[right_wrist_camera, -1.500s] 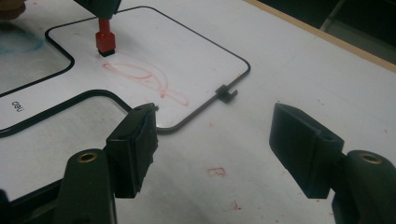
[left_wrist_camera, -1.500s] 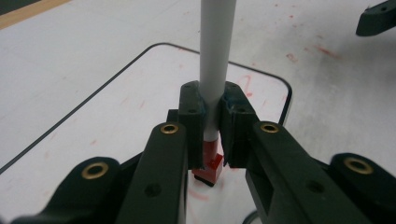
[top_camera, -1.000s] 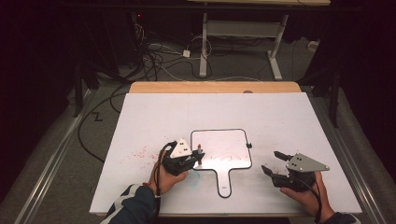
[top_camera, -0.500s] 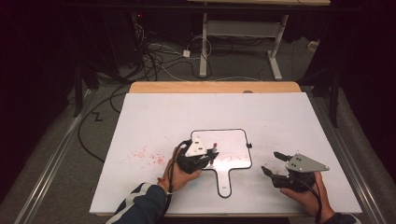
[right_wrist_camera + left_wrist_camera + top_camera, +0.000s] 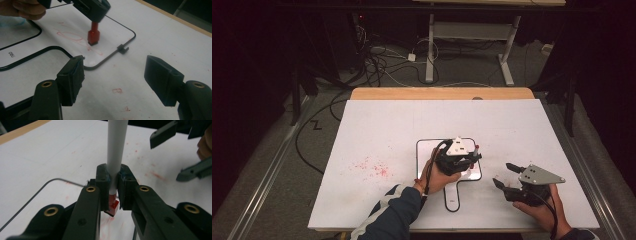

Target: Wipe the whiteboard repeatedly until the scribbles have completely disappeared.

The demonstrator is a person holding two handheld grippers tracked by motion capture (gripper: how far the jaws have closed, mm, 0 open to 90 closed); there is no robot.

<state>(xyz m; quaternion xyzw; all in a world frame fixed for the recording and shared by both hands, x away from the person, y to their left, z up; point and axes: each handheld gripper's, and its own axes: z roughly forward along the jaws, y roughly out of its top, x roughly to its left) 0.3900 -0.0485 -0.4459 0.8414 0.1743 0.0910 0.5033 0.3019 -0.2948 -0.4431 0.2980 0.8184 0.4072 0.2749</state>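
Note:
A small whiteboard (image 5: 427,151) with a black rim and a handle lies on the white table (image 5: 387,125). My left gripper (image 5: 472,156) hovers over its right half, shut on a marker (image 5: 115,150) with a white barrel. The marker's red end (image 5: 93,36) touches the whiteboard (image 5: 110,30) among faint red strokes (image 5: 72,36). My right gripper (image 5: 503,173) rests open to the right of the board's handle, with nothing between its jaws. The left gripper view shows that right gripper (image 5: 165,159) beyond the marker.
Red smudges (image 5: 372,167) spot the table left of the whiteboard. A wooden edge (image 5: 442,93) runs along the table's far side. Cables (image 5: 382,60) and a desk frame (image 5: 507,55) stand on the floor behind.
My left gripper has moved to the right, from the whiteboard's left edge across to its right half, with the marker in it. The right gripper has stayed in place.

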